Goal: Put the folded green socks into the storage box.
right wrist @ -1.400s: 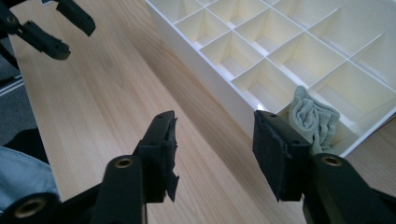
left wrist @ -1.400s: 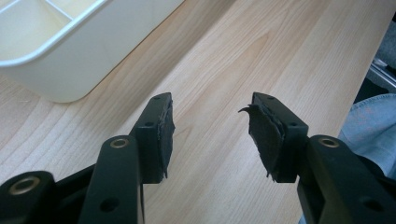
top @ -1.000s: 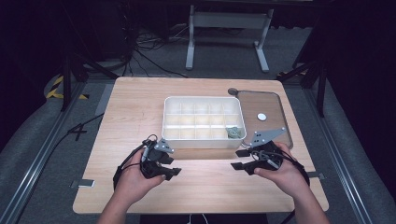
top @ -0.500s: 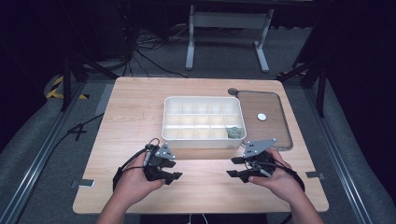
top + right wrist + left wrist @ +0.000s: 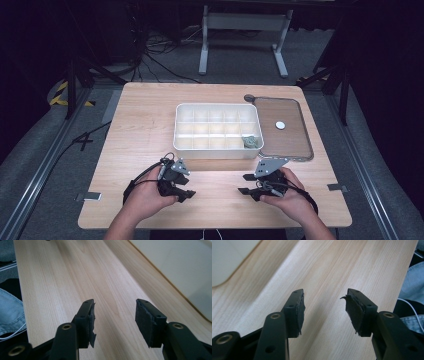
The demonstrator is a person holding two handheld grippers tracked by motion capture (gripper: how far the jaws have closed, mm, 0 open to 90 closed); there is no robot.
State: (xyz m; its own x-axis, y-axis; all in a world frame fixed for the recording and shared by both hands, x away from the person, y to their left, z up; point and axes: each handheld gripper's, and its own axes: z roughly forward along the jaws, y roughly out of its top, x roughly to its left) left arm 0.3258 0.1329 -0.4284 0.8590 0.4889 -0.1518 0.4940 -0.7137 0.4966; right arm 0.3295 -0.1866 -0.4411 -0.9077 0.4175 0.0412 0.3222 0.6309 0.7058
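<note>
Left claw (image 5: 186,189) and right claw (image 5: 247,184) both agape, empty, low over pale wooden table (image 5: 145,125). White plastic compartment box (image 5: 215,150) just beyond claws, mid-table. Likely light, stiff, slick; pinch thin rim wall, not smooth face.

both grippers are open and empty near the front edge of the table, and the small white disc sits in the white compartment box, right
Not quite. The small white disc lies on the brown tray beside the white compartment box, not in it; the high view shows this. The rest holds: left gripper and right gripper are open and empty near the table's front edge.
</note>
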